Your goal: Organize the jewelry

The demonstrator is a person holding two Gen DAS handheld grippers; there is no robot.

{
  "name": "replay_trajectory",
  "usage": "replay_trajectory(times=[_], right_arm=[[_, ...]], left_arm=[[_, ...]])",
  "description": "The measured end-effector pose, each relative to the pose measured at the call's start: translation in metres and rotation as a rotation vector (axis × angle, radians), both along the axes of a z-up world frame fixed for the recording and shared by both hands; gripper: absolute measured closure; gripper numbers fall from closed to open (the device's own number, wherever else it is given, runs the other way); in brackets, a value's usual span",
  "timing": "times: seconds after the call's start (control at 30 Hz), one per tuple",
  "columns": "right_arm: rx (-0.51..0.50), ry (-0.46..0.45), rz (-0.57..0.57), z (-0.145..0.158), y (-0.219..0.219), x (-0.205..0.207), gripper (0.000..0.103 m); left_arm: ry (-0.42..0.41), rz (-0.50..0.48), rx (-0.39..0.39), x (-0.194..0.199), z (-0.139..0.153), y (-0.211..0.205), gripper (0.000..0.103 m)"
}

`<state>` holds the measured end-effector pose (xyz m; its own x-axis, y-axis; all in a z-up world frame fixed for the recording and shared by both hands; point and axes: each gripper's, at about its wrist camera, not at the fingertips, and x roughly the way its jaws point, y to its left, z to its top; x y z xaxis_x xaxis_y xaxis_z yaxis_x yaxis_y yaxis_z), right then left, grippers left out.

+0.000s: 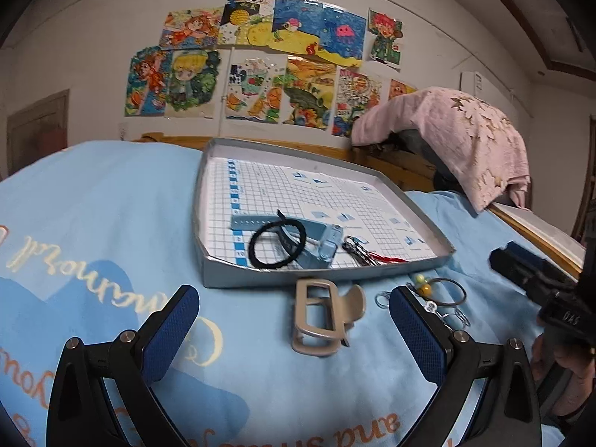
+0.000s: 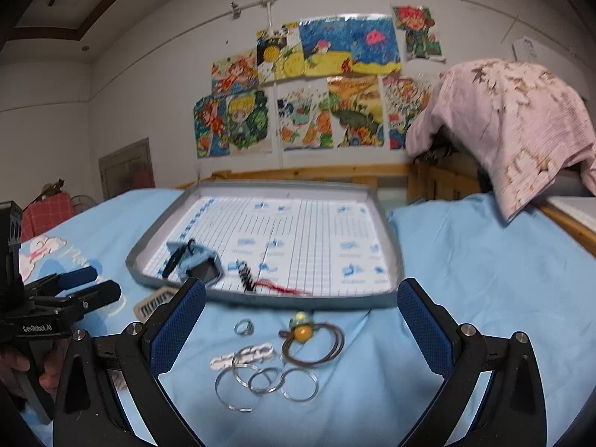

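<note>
1. While both spread wide and empty, the left gripper [image 1: 294,331] frames a beige claw clip [image 1: 323,316]; the right gripper [image 2: 301,327] frames silver rings [image 2: 266,380].
2. Beyond, a grey tray [image 2: 316,300] holds a black hair tie [image 1: 277,244].

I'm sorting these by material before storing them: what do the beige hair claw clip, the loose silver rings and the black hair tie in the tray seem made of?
The beige hair claw clip looks like matte moulded plastic: an even, dull surface. The loose silver rings seem to be thin polished metal, given their bright glints. The black hair tie in the grey tray appears fabric-covered elastic, with a fuzzy, non-reflective band.
</note>
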<state>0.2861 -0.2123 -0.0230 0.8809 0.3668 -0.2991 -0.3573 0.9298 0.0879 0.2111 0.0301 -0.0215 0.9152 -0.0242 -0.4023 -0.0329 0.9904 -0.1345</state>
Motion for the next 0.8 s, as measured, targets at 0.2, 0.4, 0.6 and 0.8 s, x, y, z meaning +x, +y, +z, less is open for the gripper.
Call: replay_trajectory(times=[0.2,0.4,0.6,0.8], right_arm=[[-0.024,0.05,0.063,-0.013,0.01,0.003,0.011],[-0.043,0.121,0.105,-0.025,0.017,0.009,0.028],[-0.054,0.18,0.152,-0.036,0.024,0.014,0.043],[-0.055,0.209,0.125,-0.041,0.025,0.011,0.045]], left_arm=[[0.043,-0.064,-0.042,0.007,-0.01,0.002,0.008],[0.078,-0.088,-0.059,0.013,-0.018,0.003,0.015],[0.109,-0.115,-0.056,0.02,-0.022,0.0,0.022],[0.152,-0.143,-0.048,0.033,-0.025,-0.004,0.032]])
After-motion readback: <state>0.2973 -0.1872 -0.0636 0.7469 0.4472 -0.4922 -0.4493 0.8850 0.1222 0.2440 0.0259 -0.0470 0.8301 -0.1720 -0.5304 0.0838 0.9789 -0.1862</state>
